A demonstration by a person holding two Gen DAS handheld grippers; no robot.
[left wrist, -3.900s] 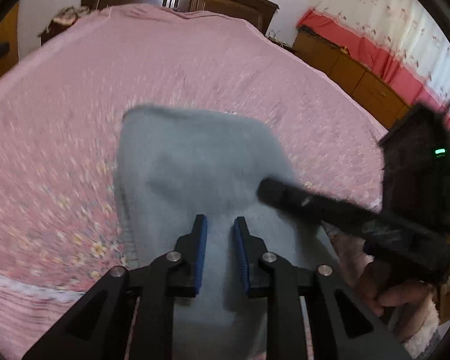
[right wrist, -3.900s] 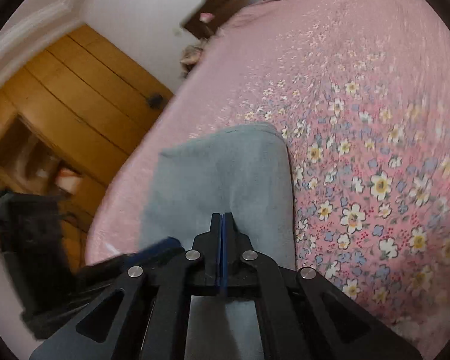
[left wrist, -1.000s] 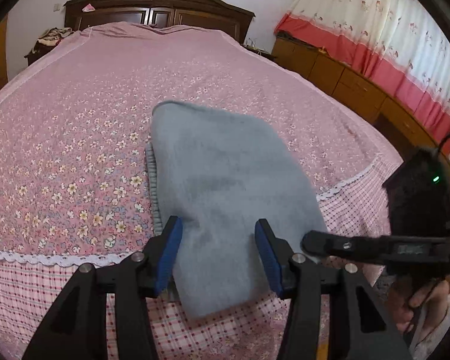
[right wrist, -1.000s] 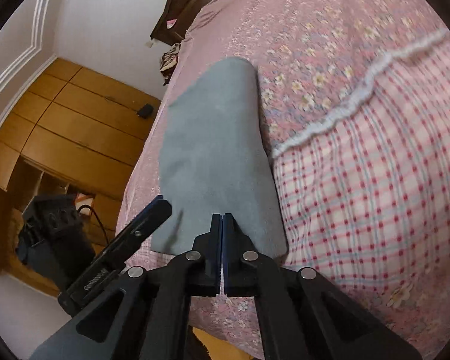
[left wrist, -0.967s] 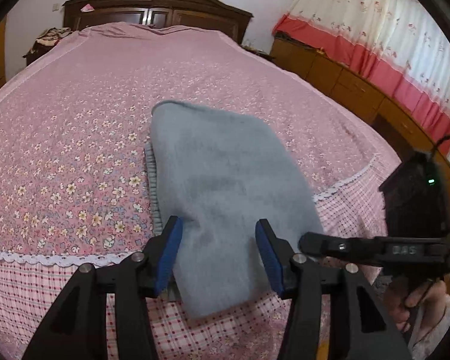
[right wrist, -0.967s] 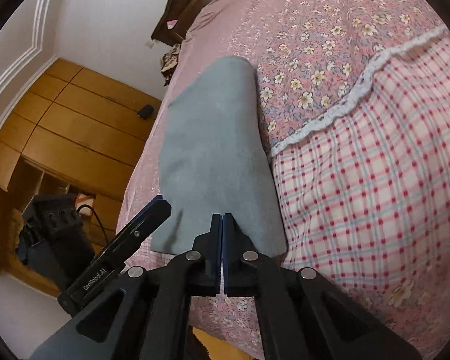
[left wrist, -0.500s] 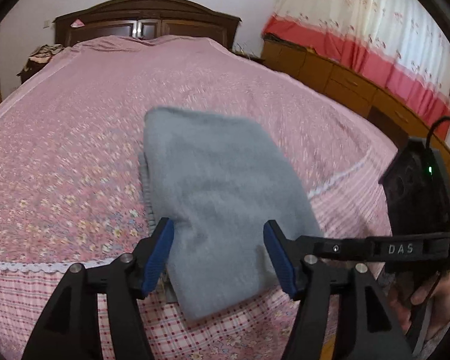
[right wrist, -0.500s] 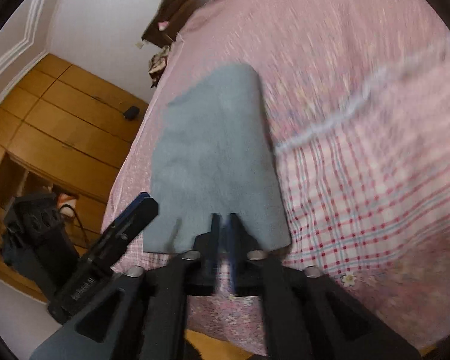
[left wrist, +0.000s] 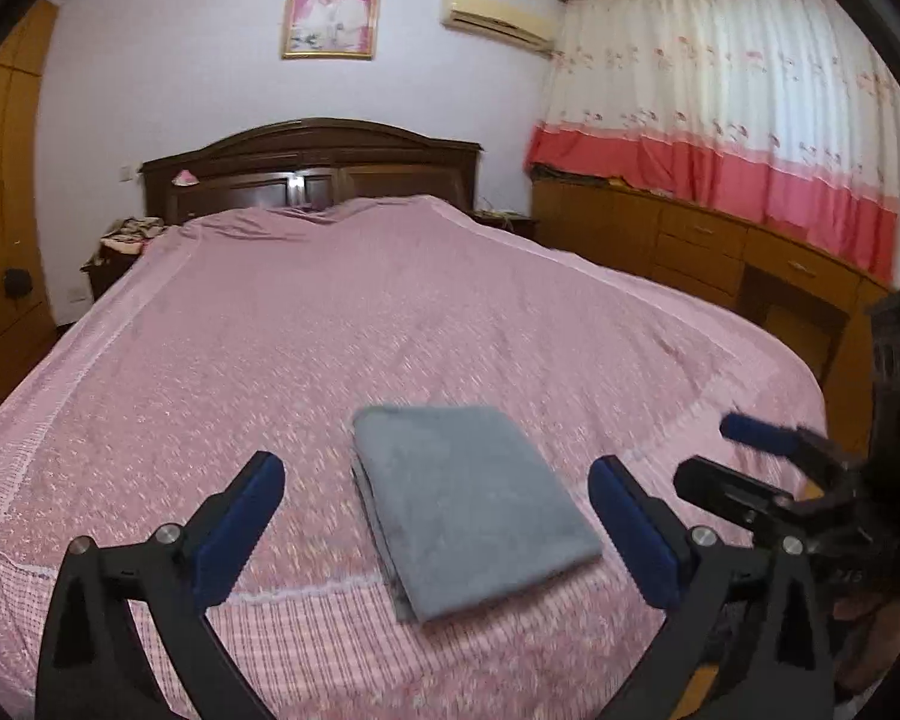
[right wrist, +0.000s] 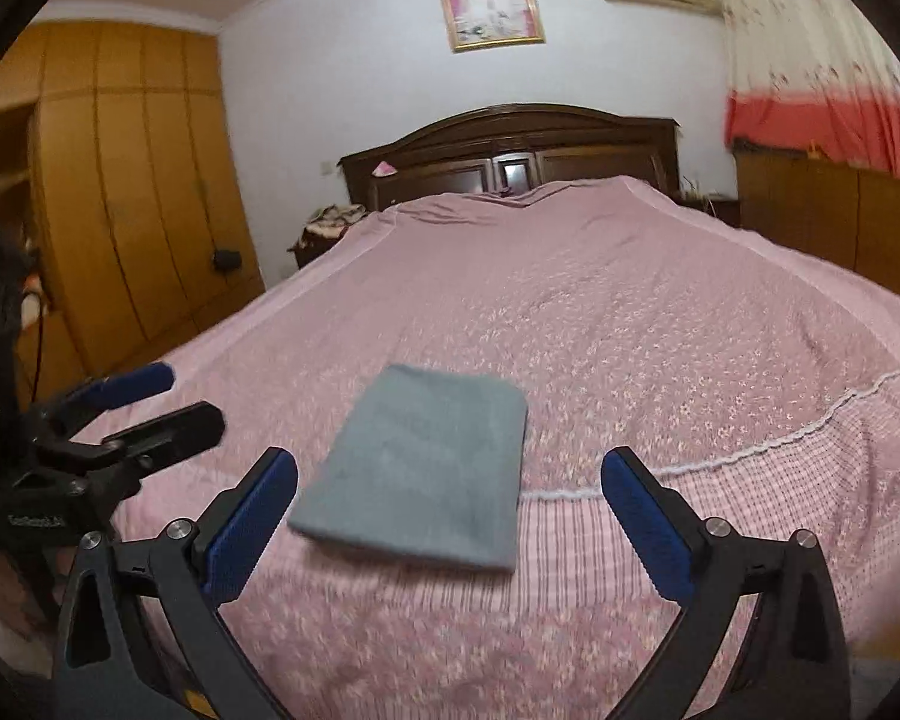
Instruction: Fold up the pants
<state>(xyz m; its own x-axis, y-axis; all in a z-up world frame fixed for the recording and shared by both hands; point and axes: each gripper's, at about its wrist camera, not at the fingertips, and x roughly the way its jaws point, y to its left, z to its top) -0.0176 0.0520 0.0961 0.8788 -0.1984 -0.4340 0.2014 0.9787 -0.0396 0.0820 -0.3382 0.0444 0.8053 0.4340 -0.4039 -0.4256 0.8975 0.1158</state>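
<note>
The bed (left wrist: 390, 312) is filling most of both views, and its pink floral bedspread (right wrist: 660, 348) is running down to a lace-trimmed checked border at the near edge. A dark wooden headboard (left wrist: 312, 162) is standing at the far end against the wall, with a framed picture (left wrist: 332, 16) hanging above it. Wooden wardrobe doors (right wrist: 126, 192) are lining the side toward my left hand, and a white and red curtain (left wrist: 750, 138) is hanging over low wooden cabinets (left wrist: 720, 252) on the other side.

The grey pants (left wrist: 471, 504) are lying folded into a compact rectangle on the bedspread near the bed's foot, the near end crossing the lace line onto the checked border. The stacked layers are showing along one long edge in the left wrist view.

My left gripper (left wrist: 435, 531) is hovering clear above the bed and its jaws are opening wide, with nothing pressed between them; the pants are only appearing in the gap, down on the bed. My right gripper (right wrist: 450, 519) is hovering likewise, its jaws opening wide and gripping nothing. Each gripper is also showing at the edge of the other's view, apart from the pants
</note>
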